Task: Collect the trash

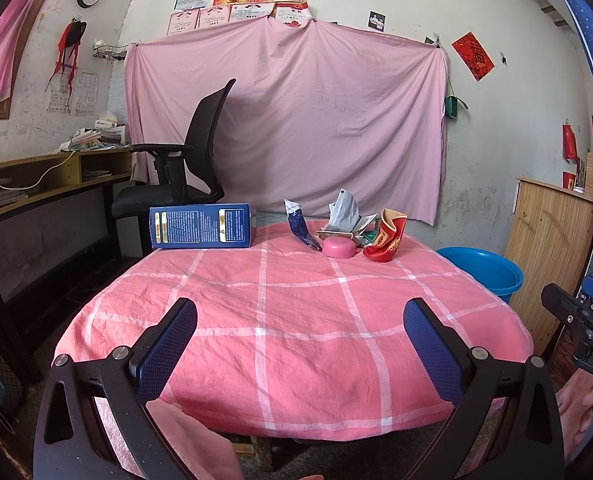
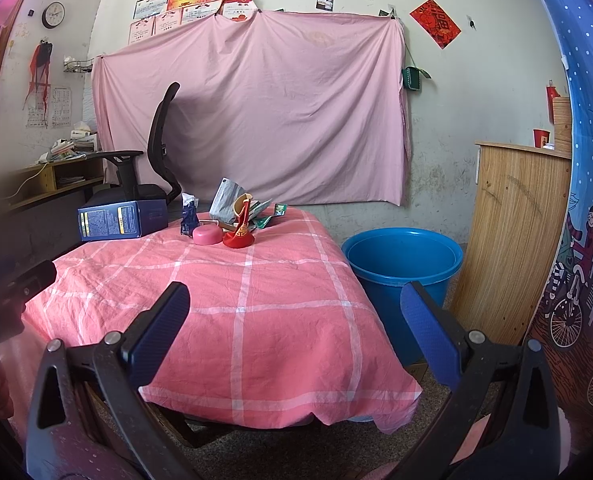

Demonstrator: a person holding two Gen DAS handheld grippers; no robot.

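The left gripper is wide open, and nothing is between its two blue fingers. It hangs over the near end of a table with a pink checked cloth. The right gripper is wide open too and holds nothing. It sits over the near right edge of the same table, and one of its blue pads is in front of a blue bucket. The bucket stands on the floor, just beside the right side of the table. All the trash is far from both grippers, at the back end of the table. There is a crushed red paper cup tipped on its side. Just left of it sits a small round pink lid. Behind them is a crumpled gray and white wrapper in a heap with some green scraps. A dark blue snack bag leans up near the pink lid. A big blue box stands at the back left corner of the table. Behind the table is a black chair, and a big pink sheet hangs on the wall. A wood board leans by the bucket on the right.
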